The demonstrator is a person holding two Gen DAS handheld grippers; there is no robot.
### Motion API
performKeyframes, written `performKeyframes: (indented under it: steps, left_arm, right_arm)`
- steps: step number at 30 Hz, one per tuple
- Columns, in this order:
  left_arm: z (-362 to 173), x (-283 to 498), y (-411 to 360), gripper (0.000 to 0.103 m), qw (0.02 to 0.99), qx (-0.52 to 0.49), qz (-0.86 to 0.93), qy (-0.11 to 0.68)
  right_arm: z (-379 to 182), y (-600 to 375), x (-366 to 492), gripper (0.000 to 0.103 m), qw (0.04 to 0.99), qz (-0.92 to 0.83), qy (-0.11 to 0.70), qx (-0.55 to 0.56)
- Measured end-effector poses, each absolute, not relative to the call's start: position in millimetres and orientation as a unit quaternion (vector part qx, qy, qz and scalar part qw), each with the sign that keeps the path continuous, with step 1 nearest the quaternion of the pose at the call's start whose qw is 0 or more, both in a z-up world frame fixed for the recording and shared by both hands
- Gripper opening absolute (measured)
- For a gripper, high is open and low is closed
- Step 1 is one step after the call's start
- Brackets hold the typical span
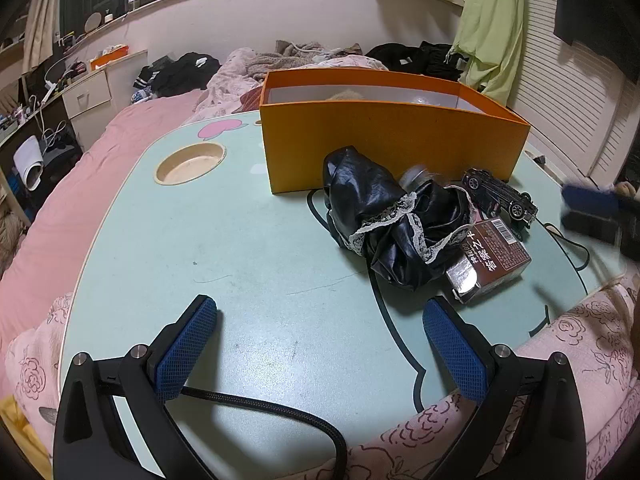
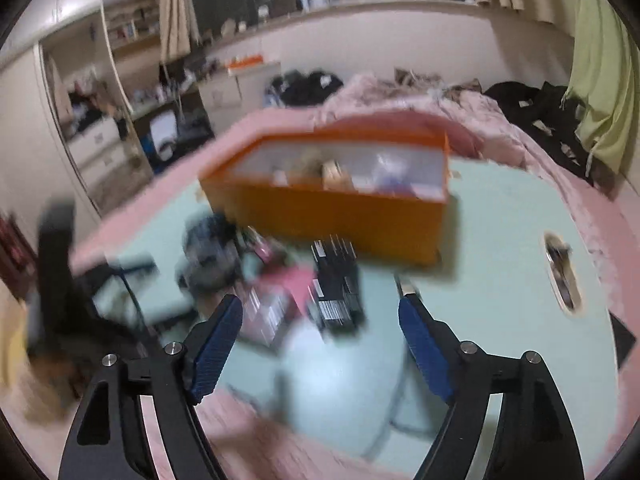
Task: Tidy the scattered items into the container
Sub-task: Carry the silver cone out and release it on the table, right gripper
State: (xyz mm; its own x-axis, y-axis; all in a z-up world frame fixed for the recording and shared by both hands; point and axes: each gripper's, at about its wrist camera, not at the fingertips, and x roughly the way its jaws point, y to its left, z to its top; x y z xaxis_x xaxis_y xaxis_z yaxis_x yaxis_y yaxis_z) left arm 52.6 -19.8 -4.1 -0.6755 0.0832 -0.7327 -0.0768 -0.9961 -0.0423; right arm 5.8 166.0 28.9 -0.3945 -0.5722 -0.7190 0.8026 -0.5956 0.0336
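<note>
figure: mid-task, between picks. the orange box [image 1: 394,152] at the far side of the mint table [image 1: 240,248] already holds several items (too blurred in the right wrist view to name), while a cluster is left outside it: a black lace-trimmed cloth [image 1: 384,216], a brown carton [image 1: 490,258] touching the cloth's near right edge, and a toy car [image 1: 500,196] just behind the carton, near the box's front wall. the left gripper [image 1: 320,336] hovers low, jaws spread and empty, the cluster ahead and to its right. the right gripper [image 2: 320,332], also spread and empty, points at the same cluster in a motion-blurred frame. the next move likely calls for closing on one loose item, then lifting it over the box wall.
</note>
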Motion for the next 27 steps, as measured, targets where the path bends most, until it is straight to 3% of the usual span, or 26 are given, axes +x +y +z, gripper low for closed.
performKeyframes:
  steps: [2, 3, 6, 27]
  left_arm:
    - [-4, 53, -20, 0.103, 0.044, -0.401, 0.915, -0.004]
    - [-5, 52, -20, 0.103, 0.043, -0.401, 0.915, -0.002]
    - [-5, 53, -21, 0.103, 0.044, -0.401, 0.915, -0.004]
    - [-2, 48, -26, 0.103, 0.044, -0.422, 0.905, -0.002]
  right_arm:
    - [9, 162, 13, 0.088, 0.393, -0.826, 0.218, 0.339]
    - [6, 164, 16, 0.096, 0.389, -0.833, 0.222, 0.325]
    - [2, 168, 6, 0.102, 0.389, -0.828, 0.206, 0.347]
    - [-1, 174, 8, 0.102, 0.391, -0.829, 0.204, 0.344]
